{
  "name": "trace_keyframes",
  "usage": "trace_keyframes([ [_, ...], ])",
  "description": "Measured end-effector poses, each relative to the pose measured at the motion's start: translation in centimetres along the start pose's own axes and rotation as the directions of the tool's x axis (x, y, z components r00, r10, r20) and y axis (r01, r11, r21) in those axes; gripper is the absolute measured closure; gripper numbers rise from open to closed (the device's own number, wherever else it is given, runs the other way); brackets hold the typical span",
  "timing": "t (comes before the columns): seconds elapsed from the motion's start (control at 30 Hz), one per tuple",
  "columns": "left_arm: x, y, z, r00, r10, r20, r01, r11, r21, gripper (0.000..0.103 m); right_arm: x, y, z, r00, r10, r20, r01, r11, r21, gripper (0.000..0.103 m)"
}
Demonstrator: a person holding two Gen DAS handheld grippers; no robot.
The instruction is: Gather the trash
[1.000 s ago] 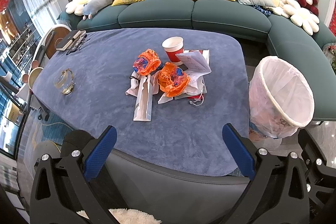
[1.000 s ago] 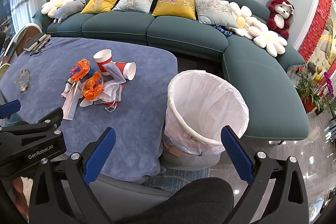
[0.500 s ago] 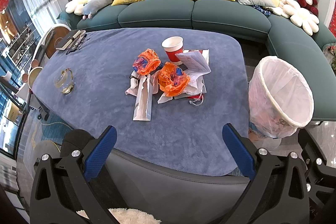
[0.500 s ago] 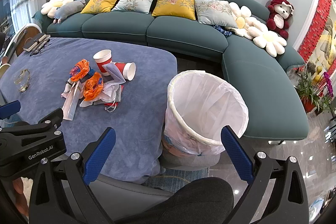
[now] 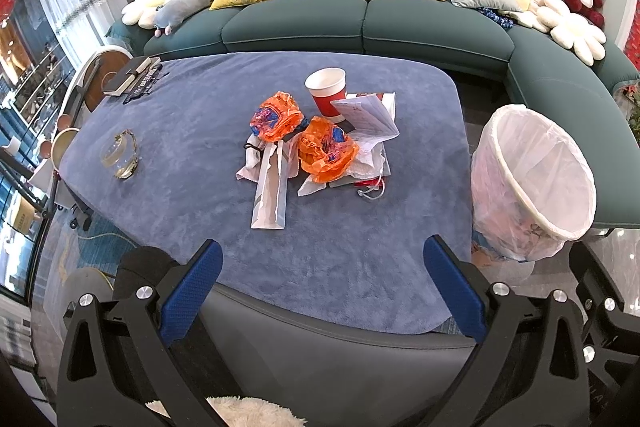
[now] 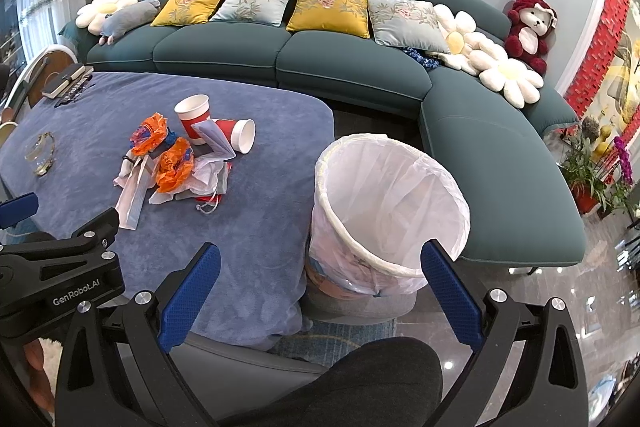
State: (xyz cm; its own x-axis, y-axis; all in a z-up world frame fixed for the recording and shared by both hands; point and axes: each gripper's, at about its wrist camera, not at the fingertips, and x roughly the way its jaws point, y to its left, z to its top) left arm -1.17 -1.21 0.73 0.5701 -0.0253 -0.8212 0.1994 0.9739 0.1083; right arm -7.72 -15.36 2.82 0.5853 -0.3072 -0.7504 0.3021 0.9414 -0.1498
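A pile of trash lies mid-table: two crumpled orange wrappers (image 5: 326,149) (image 6: 174,163), an upright red paper cup (image 5: 328,97) (image 6: 193,121), a tipped red cup (image 6: 236,135), folded paper (image 5: 370,115), white napkins and a long white paper bag (image 5: 270,187) (image 6: 132,197). A white-lined trash bin (image 5: 532,183) (image 6: 388,215) stands by the table's right edge. My left gripper (image 5: 324,291) is open and empty above the table's near edge. My right gripper (image 6: 320,293) is open and empty, over the near side of the bin.
The table wears a blue cloth (image 5: 180,155). A glass ashtray (image 5: 120,157) sits at its left, a black notebook (image 5: 128,77) at the far left corner. A teal sofa (image 5: 360,27) with cushions curves behind and to the right. My left gripper's body (image 6: 60,267) shows in the right wrist view.
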Motion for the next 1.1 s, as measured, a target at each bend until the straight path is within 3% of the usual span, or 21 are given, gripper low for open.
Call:
trace_keyframes([
  [1.1, 0.03, -0.18, -0.11, 1.0, -0.004, -0.003, 0.004, 1.0, 0.005, 0.007, 0.01, -0.01, -0.03, 1.0, -0.003, 0.0, 0.003, 1.0, -0.002, 0.007],
])
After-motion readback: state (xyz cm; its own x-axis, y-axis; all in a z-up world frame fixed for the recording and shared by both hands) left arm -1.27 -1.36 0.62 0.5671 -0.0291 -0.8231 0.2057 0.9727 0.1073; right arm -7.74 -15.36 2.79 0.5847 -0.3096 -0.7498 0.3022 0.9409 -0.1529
